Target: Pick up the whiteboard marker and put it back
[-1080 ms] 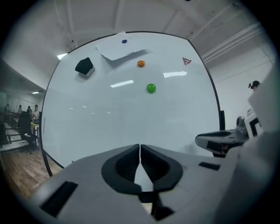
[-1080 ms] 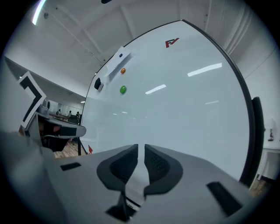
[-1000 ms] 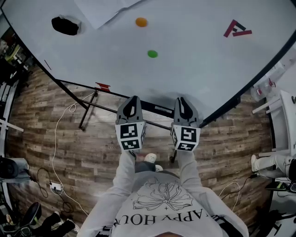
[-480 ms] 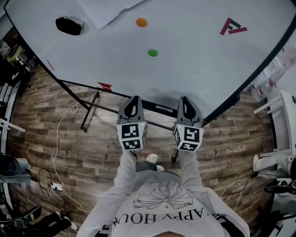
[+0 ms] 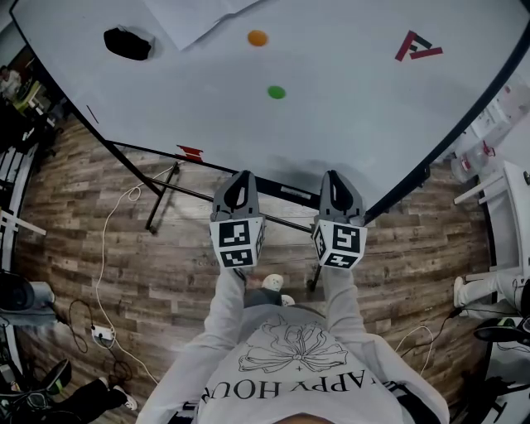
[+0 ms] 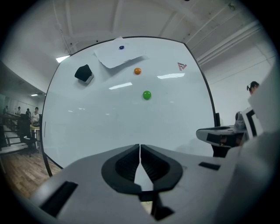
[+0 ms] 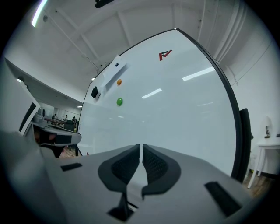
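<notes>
A large whiteboard (image 5: 356,132) stands in front of me. On its lower ledge, between the grippers, lies a dark bar with a pale band (image 5: 286,192); I cannot tell whether it is the marker. My left gripper (image 5: 240,179) is held level just short of the ledge, jaws together and empty, as the left gripper view (image 6: 140,145) shows. My right gripper (image 5: 334,177) is beside it; its jaws are closing to a hair's gap with nothing between them (image 7: 141,145).
On the board are a green magnet (image 5: 277,92), an orange magnet (image 5: 257,37), a black eraser (image 5: 127,43), a sheet of paper (image 5: 195,16) and a red logo (image 5: 416,47). A small red piece (image 5: 190,152) sits at the lower edge. Cables lie on the wooden floor (image 5: 108,248).
The head view has shifted a little. Both grippers stay where they were, before the board's lower edge.
</notes>
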`<state>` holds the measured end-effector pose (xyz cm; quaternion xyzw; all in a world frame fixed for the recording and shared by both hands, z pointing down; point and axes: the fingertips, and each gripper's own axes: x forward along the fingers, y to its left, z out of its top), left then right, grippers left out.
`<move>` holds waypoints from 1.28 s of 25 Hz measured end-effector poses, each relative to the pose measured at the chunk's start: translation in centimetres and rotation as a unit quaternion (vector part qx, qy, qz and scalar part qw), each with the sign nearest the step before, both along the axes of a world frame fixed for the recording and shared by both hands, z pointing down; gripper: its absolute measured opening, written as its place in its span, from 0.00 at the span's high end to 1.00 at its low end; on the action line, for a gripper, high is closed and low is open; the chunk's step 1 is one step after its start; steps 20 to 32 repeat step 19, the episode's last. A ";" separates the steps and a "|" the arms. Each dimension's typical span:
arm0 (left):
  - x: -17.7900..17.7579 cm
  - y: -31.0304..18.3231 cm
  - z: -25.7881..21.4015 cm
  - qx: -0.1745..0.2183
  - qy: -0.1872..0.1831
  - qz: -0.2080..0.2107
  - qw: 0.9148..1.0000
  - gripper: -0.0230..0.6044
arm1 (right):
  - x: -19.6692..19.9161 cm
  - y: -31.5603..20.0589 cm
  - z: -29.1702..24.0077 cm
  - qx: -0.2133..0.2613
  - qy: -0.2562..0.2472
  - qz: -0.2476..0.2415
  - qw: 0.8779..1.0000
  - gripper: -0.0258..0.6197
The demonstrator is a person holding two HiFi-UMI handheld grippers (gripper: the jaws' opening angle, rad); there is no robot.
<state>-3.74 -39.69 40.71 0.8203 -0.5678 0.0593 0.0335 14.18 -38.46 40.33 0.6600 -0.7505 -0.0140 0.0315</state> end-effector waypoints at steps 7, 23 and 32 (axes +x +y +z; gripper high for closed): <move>0.1 0.1 -0.1 0.001 0.001 0.002 1.000 0.95 | -0.1 0.1 -0.2 0.002 0.009 0.000 1.000 0.93; 0.1 0.4 -0.3 0.003 -0.001 0.000 1.000 0.95 | 0.1 0.4 -0.3 0.002 0.004 0.001 1.000 0.93; 0.1 0.4 -0.3 0.003 -0.001 0.000 1.000 0.95 | 0.1 0.4 -0.3 0.002 0.004 0.001 1.000 0.93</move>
